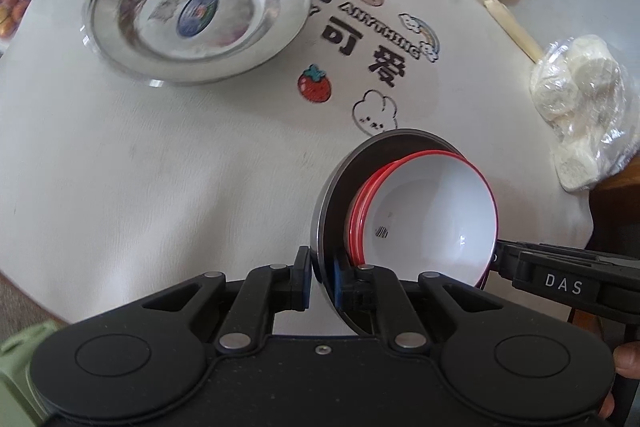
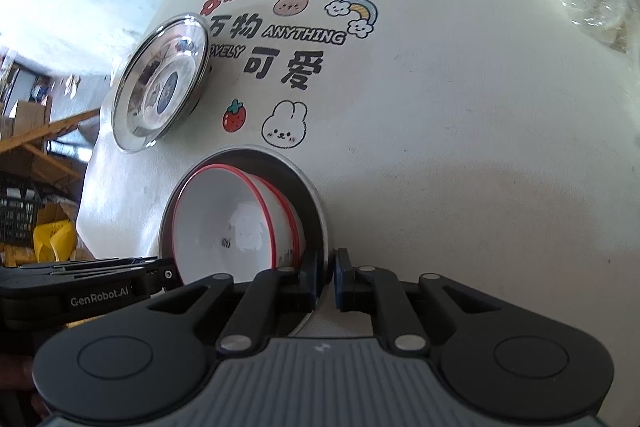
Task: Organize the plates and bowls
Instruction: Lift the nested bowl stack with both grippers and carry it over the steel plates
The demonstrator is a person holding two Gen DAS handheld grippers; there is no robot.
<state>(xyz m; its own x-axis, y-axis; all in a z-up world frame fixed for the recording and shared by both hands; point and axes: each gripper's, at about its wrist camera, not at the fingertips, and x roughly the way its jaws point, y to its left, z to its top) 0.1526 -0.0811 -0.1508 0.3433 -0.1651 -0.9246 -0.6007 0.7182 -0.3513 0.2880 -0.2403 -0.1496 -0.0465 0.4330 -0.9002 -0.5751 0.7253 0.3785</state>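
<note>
A grey metal plate (image 1: 336, 195) carries stacked white bowls with red rims (image 1: 432, 211). My left gripper (image 1: 320, 277) is shut on the plate's rim on one side. My right gripper (image 2: 326, 277) is shut on the plate's rim (image 2: 316, 203) on the opposite side; the bowls (image 2: 240, 223) sit inside it. The right gripper also shows at the right of the left wrist view (image 1: 496, 259). A stack of shiny steel plates (image 1: 196, 3) lies on the table at the far left, also in the right wrist view (image 2: 160, 87).
The white tablecloth (image 1: 160, 167) has cartoon prints and the word ANYTHING. A plastic bag of white buns (image 1: 580, 107) lies at the right edge, with wooden sticks (image 1: 512, 27) behind it. Boxes and shelving (image 2: 36, 155) stand beyond the table's left edge.
</note>
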